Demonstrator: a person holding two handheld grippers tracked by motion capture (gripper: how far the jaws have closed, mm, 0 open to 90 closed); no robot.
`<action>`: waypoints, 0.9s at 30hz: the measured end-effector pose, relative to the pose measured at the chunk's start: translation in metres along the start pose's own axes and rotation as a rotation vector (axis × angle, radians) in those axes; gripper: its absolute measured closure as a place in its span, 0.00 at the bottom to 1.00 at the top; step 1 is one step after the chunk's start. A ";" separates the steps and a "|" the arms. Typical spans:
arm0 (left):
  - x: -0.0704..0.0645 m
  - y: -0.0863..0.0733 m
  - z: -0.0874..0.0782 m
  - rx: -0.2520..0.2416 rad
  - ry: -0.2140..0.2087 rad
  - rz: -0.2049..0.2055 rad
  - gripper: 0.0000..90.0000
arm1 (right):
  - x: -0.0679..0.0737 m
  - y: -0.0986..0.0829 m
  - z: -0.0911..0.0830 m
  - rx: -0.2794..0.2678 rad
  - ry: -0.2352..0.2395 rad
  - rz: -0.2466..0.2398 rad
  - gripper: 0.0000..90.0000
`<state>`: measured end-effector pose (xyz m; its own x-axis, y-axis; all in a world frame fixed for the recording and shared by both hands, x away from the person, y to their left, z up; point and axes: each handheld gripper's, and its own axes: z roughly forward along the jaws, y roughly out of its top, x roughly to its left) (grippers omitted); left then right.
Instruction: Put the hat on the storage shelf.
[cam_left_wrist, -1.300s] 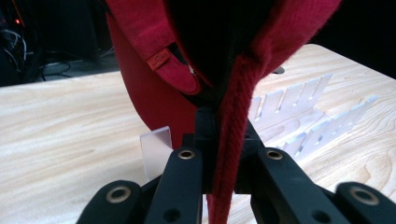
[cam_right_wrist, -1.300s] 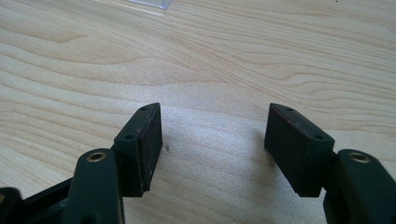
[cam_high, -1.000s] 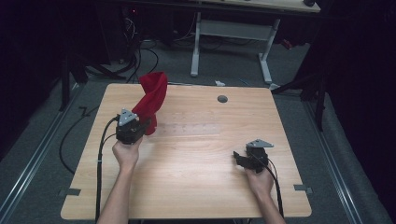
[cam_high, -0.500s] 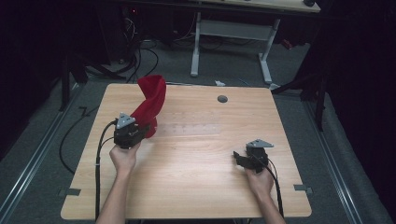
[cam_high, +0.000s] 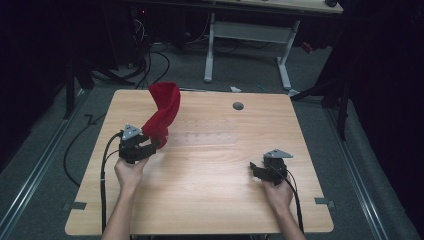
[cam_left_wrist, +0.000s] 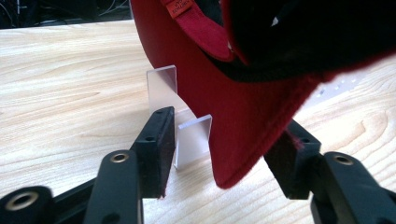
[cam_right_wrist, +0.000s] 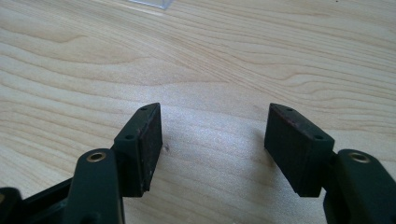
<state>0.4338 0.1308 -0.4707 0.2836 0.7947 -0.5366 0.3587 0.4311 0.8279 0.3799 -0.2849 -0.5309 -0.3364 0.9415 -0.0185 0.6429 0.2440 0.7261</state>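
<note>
On the left side of the wooden table, the left gripper sits in the person's left hand with its jaws spread apart. In the left gripper view the brim of a red cap hangs down between those jaws; a gap shows between the brim and the left jaw, while its contact with the right jaw cannot be told, so the brim is not clamped. The cap stands upright, rising away from the gripper toward the far left edge of the table in the high view. Just behind the left jaw, a clear plastic stand rests on the wood beside the brim, with an upright pane and a lower block in front.

Well apart, near the right front of the table, the right gripper is held in the right hand, low over the tabletop. Its jaws are parted wide, with bare wood grain between them.
</note>
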 end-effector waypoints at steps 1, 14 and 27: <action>0.000 0.000 0.000 0.000 0.000 0.000 0.49 | 0.000 0.000 0.000 0.000 0.000 0.000 0.41; -0.003 -0.002 -0.012 0.036 0.005 0.008 0.46 | 0.000 0.000 0.000 0.000 0.000 0.000 0.41; -0.005 -0.020 -0.033 0.039 0.035 0.065 0.44 | 0.000 0.000 0.000 0.000 -0.001 0.000 0.41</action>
<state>0.3960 0.1320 -0.4796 0.2768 0.8352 -0.4753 0.3752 0.3614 0.8536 0.3798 -0.2848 -0.5309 -0.3359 0.9417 -0.0195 0.6427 0.2443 0.7261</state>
